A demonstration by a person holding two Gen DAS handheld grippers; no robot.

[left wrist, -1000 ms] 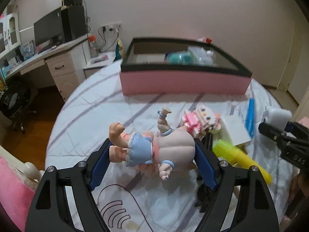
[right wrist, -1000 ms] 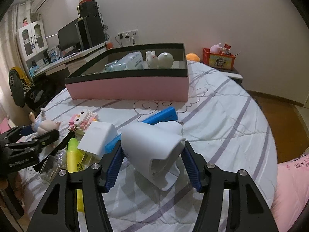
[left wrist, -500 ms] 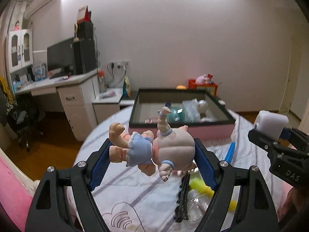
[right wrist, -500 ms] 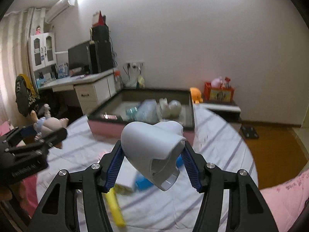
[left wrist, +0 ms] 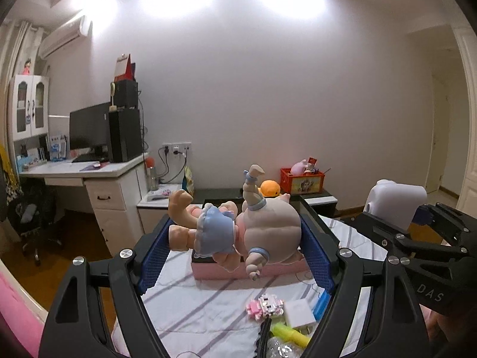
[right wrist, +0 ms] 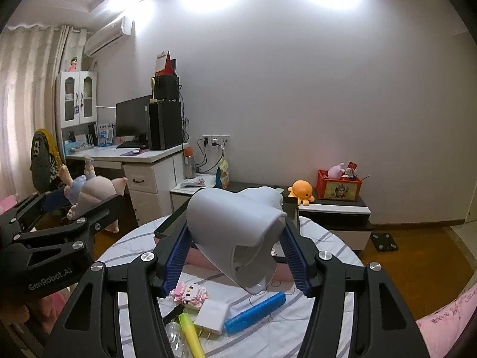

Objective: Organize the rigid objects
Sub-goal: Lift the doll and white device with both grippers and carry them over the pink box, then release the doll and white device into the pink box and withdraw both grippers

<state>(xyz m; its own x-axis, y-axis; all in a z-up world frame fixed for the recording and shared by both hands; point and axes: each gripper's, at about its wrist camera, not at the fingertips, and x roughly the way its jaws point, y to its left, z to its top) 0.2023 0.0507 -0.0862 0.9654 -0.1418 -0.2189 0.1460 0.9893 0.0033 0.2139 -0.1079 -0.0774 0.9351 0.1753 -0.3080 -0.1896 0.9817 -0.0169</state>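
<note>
While both tools are loaded and held high above the bed (left wrist: 184, 304), the sorting looks only partly done. The left gripper (left wrist: 235, 238) is clamped on a doll (left wrist: 238, 229) lying sideways between its blue pads, and the right gripper (right wrist: 235, 247) is clamped on a white plastic housing (right wrist: 238, 232), its open mouth turned down toward the camera. Both pieces hang in front of the pink bin (left wrist: 286, 267), nearer the camera than its front wall and not yet over its opening, so the drop into it is, by my reading, the step in hand. Still lying on the bed on the near side of the pink bin are a pink block toy (right wrist: 189, 292), a white charger (right wrist: 211, 316), a blue bar (right wrist: 256, 311) and a yellow marker (right wrist: 190, 334), so several pickups remain. What the bin already holds cannot be told, since the held pieces cover it. Only the right wrist view shows the blue bar whole and the housing's hollow mouth; the left wrist view shows the bin's pink front wall more plainly.
</note>
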